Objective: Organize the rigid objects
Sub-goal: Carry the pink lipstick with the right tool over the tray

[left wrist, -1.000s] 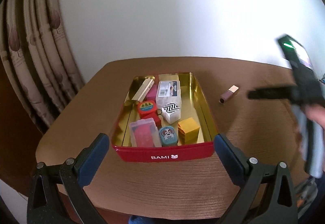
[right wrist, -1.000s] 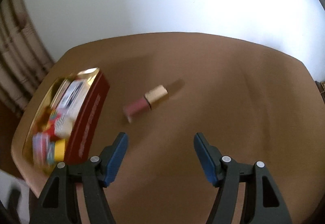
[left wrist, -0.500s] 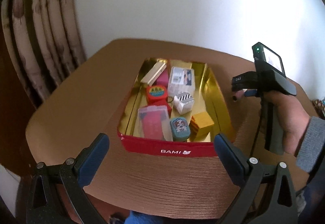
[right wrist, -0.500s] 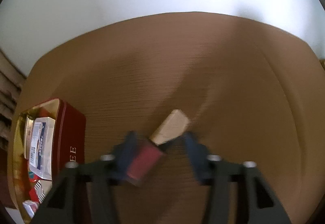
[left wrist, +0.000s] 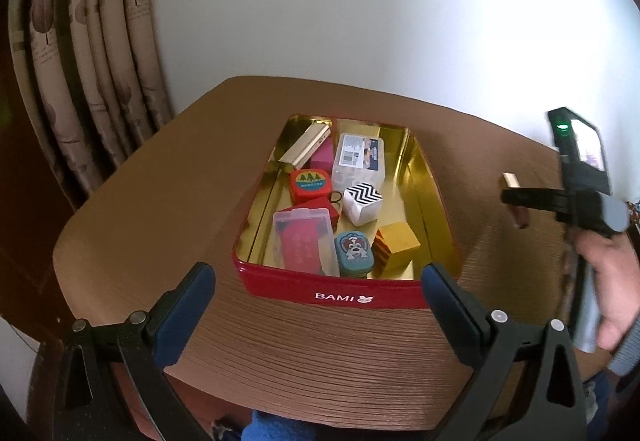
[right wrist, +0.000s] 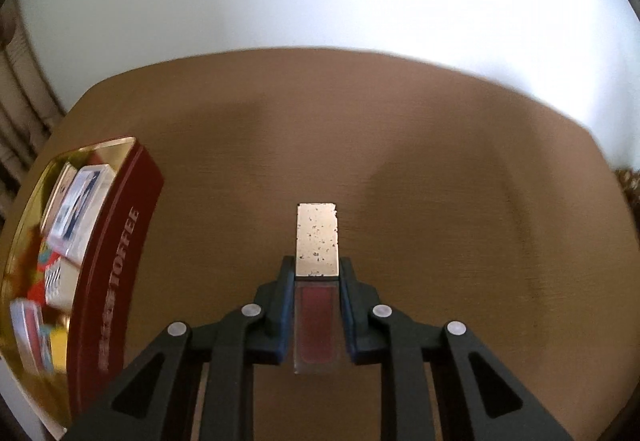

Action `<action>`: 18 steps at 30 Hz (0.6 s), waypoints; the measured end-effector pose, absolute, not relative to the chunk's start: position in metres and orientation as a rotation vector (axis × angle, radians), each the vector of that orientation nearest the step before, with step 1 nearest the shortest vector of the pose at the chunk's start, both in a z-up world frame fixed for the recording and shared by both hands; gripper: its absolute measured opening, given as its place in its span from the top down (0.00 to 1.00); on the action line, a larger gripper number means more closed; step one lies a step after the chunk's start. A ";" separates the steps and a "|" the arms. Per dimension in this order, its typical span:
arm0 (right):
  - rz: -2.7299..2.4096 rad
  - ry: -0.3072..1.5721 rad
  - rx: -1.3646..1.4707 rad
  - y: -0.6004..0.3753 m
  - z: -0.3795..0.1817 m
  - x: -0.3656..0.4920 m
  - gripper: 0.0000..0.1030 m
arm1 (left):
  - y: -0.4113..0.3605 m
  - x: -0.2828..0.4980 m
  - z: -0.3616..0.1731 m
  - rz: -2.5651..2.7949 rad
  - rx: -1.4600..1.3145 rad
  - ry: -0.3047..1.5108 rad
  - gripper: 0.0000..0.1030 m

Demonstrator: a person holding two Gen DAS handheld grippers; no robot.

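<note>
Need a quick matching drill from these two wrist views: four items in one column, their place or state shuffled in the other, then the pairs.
Column 1
1. lipstick tube
2. yellow block
3. zigzag-patterned box
4. left gripper

Column 2
A. open, nothing between its fingers
B. near right corner of the red tin, as the left wrist view shows it
C. clamped by the right gripper, outside the tin
D. middle of the tin, beside the clear labelled case

Pairs: 1-C, 2-B, 3-D, 4-A
</note>
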State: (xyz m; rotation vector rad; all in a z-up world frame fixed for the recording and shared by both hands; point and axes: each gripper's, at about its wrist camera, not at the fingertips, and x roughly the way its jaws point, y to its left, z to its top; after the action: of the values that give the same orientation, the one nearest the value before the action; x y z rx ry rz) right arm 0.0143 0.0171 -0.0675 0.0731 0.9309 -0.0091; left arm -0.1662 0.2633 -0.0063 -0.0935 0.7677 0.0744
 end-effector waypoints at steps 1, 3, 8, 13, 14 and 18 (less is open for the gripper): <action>-0.008 0.920 0.070 0.012 -0.062 0.009 0.81 | 0.262 -0.166 -0.006 0.073 -0.088 0.768 0.01; -0.002 0.895 0.075 0.007 -0.047 -0.004 0.81 | 0.261 -0.167 -0.006 0.075 -0.081 0.770 0.01; 0.024 0.838 0.066 0.003 -0.011 -0.029 0.81 | 0.260 -0.169 -0.004 0.074 -0.083 0.769 0.01; 0.060 0.796 0.057 -0.006 0.019 -0.020 0.81 | 0.254 -0.170 -0.003 0.075 -0.051 0.768 0.01; 0.068 0.785 0.050 -0.007 0.027 -0.023 0.81 | 0.253 -0.171 -0.003 0.074 -0.047 0.767 0.01; 0.097 0.750 0.029 -0.002 0.054 -0.037 0.81 | 0.253 -0.173 -0.001 0.069 -0.046 0.763 0.01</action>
State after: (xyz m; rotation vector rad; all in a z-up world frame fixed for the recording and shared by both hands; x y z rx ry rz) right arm -0.0369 -0.0019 0.0539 0.0288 0.7504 0.0970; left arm -0.1731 0.2525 -0.0006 -0.0462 0.7630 0.0686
